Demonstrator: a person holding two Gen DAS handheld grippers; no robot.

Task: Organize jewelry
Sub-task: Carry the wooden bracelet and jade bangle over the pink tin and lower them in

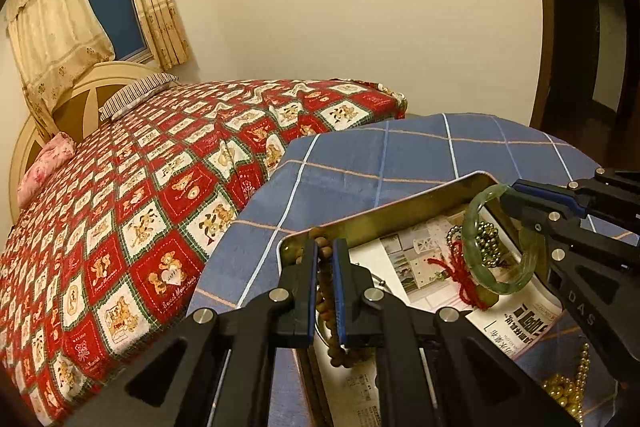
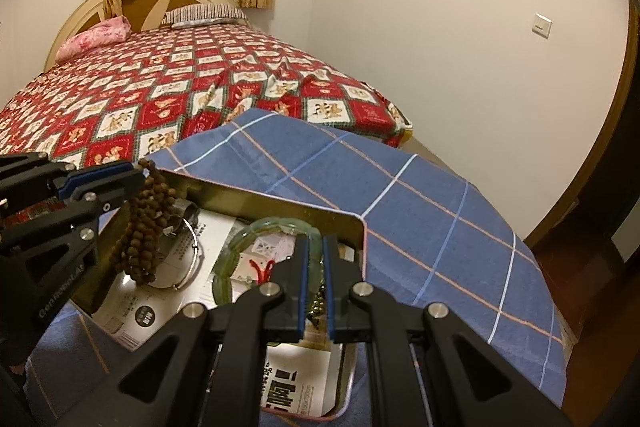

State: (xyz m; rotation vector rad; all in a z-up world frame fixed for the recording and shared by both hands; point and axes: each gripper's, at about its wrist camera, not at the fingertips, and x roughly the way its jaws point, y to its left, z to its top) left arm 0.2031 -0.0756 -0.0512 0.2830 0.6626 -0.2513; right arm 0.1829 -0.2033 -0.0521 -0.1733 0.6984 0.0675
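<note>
A gold metal tin (image 1: 384, 213) (image 2: 280, 201) lined with printed paper sits on a blue plaid cloth. My left gripper (image 1: 325, 247) is shut on a brown wooden bead strand (image 1: 326, 311) and holds it above the tin's left corner; the strand (image 2: 144, 223) hangs in loops in the right wrist view. My right gripper (image 2: 314, 245) is shut on a green jade bangle (image 2: 232, 251) above the tin's right part; the bangle (image 1: 486, 267) shows in the left wrist view. In the tin lie a red cord charm (image 1: 460, 273), dark metallic beads (image 1: 486, 239) and a silver bangle (image 2: 188, 259).
A gold bead necklace (image 1: 572, 383) lies on the blue cloth (image 1: 400, 155) outside the tin, at the right. A bed with a red patterned quilt (image 1: 140, 211) stands beyond the cloth. A doorway (image 1: 580, 27) is at the far right.
</note>
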